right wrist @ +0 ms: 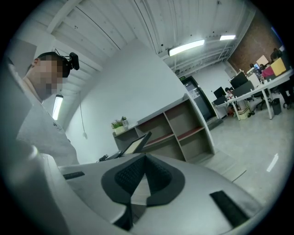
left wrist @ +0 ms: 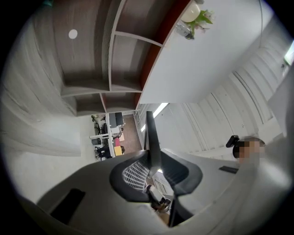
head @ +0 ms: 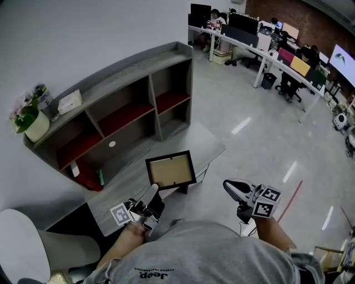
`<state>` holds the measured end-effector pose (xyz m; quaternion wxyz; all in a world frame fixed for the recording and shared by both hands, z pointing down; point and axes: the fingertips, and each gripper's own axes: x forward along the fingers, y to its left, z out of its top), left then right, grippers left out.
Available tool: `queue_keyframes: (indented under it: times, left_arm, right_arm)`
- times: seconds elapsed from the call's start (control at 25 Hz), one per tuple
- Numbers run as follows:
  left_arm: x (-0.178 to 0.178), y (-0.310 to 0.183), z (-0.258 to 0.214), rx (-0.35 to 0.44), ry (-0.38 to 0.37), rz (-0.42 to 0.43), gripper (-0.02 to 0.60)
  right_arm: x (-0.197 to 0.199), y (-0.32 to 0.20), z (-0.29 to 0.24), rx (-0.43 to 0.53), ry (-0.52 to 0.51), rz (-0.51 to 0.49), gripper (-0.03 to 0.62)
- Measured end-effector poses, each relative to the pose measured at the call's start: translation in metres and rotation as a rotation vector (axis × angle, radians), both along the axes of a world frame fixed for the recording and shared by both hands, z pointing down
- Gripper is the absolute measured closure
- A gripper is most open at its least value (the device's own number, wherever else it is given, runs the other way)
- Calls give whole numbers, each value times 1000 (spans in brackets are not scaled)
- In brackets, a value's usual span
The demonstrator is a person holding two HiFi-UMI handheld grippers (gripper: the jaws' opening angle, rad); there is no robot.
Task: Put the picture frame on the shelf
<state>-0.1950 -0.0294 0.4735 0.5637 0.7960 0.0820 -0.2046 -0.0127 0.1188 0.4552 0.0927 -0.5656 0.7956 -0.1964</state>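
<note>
Picture frame (head: 171, 170) face-up, slightly tilted, corner in left tongs (head: 152, 193).

I log the frame (head: 171, 170) as black-edged with a tan panel. The shelf (head: 172, 55) is grey wood-grain, its lower boards red. The left gripper (head: 152, 190) and right gripper (head: 230, 186) are pale grey, fingers (right wrist: 126, 176) faced in black mesh, cubes in black-and-white squares. The pot (head: 37, 127) is cream, with pink blooms and green leaves. The floor (head: 244, 150) is glossy pale grey. The shirt (head: 211, 249) is grey. The brick wall (head: 294, 16) is red-brown.
</note>
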Motion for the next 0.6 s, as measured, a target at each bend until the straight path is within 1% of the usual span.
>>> queue_keyframes:
  times: [0.16,0.36,0.6]
  left_arm:
    - [6,-37,1,-8,5,28,494]
    - [7,-75,4,-31,2,39,494]
    - [11,-109,3,-15,-8,50,494]
  right_arm:
    - [2,-38,-7,3,18,14,577]
    - [7,-76,-8,-3,22,34,577]
    - [14,-115,-13,7,33,37,577]
